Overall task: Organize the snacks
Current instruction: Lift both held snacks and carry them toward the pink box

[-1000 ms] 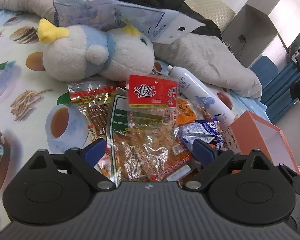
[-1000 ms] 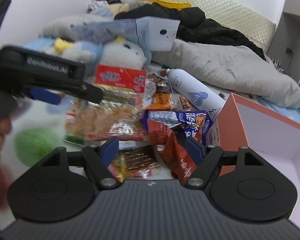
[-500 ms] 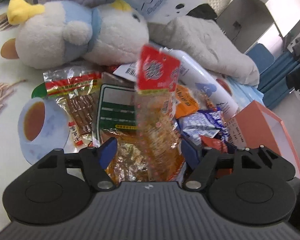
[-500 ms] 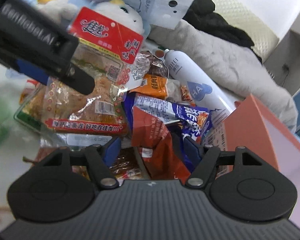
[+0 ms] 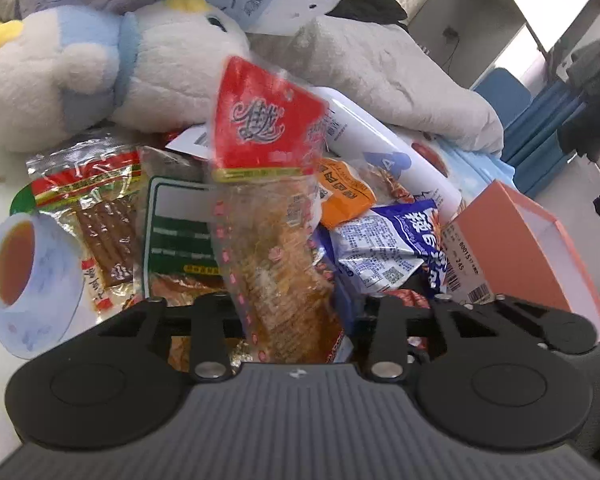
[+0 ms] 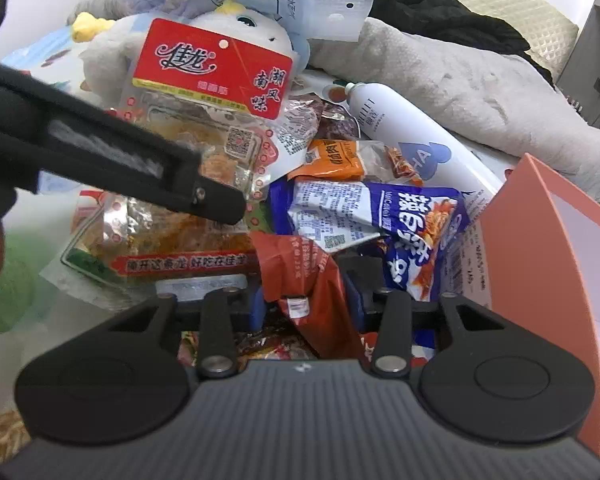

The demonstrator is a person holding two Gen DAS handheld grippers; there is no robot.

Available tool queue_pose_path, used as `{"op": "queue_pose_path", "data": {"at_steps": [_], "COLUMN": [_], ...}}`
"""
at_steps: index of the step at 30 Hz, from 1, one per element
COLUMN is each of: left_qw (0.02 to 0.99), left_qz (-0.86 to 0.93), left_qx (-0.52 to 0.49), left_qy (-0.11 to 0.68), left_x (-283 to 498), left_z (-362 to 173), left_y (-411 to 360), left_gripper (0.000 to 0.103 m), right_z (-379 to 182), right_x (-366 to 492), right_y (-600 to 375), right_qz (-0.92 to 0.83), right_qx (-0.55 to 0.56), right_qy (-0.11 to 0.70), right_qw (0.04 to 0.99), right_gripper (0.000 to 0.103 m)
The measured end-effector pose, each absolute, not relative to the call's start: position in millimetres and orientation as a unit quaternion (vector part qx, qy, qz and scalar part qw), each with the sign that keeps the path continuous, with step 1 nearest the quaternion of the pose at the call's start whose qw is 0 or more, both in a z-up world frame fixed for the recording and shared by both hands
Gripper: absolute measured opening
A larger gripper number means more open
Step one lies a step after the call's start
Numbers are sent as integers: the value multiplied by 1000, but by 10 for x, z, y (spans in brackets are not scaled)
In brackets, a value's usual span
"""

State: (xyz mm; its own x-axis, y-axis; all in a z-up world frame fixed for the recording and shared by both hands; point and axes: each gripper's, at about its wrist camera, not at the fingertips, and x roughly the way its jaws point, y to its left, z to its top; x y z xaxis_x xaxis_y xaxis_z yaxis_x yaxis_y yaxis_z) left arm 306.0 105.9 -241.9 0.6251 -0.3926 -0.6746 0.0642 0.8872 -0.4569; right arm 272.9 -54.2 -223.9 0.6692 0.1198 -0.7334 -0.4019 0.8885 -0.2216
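A pile of snack packets lies on the printed bedsheet. My left gripper (image 5: 296,320) is shut on a clear packet with a red header (image 5: 268,200) and holds it lifted above the pile; it also shows in the right wrist view (image 6: 208,92), pinched by the left gripper's fingers (image 6: 204,196). My right gripper (image 6: 306,304) is shut on a dark red packet (image 6: 300,276) at the front of the pile. A blue and white packet (image 6: 380,216) and an orange packet (image 6: 336,160) lie beside it. An orange box (image 6: 540,248) stands open at the right.
A white plush toy (image 5: 100,76) lies behind the pile. A white spray bottle (image 6: 412,140) lies between the snacks and a grey blanket (image 6: 480,80). More packets (image 5: 96,208) lie at the left on the sheet. A cabinet and blue chair stand at the far right.
My left gripper closed on the red-header packet and lifted it off the pile. My right gripper moved in and closed on the dark red packet.
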Motion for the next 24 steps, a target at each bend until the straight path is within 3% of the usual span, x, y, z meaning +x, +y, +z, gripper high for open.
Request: {"op": "queue_pose_path", "data": {"at_steps": [10, 24], "left_qw": [892, 904], "left_qz": [-105, -67], "left_qx": [-185, -142], "left_qy": [400, 398], "left_x": [2758, 2155], "left_z": [-2172, -1775], "left_y": [1055, 1000], "left_gripper": [23, 20], "right_z": [-1995, -1585], "right_x": [2528, 2056], "right_y": [-644, -860], "right_qz": [151, 155], "right_qx": [-159, -56], "right_qy": [374, 358], "right_qw": [901, 919], "right_gripper": [39, 39]}}
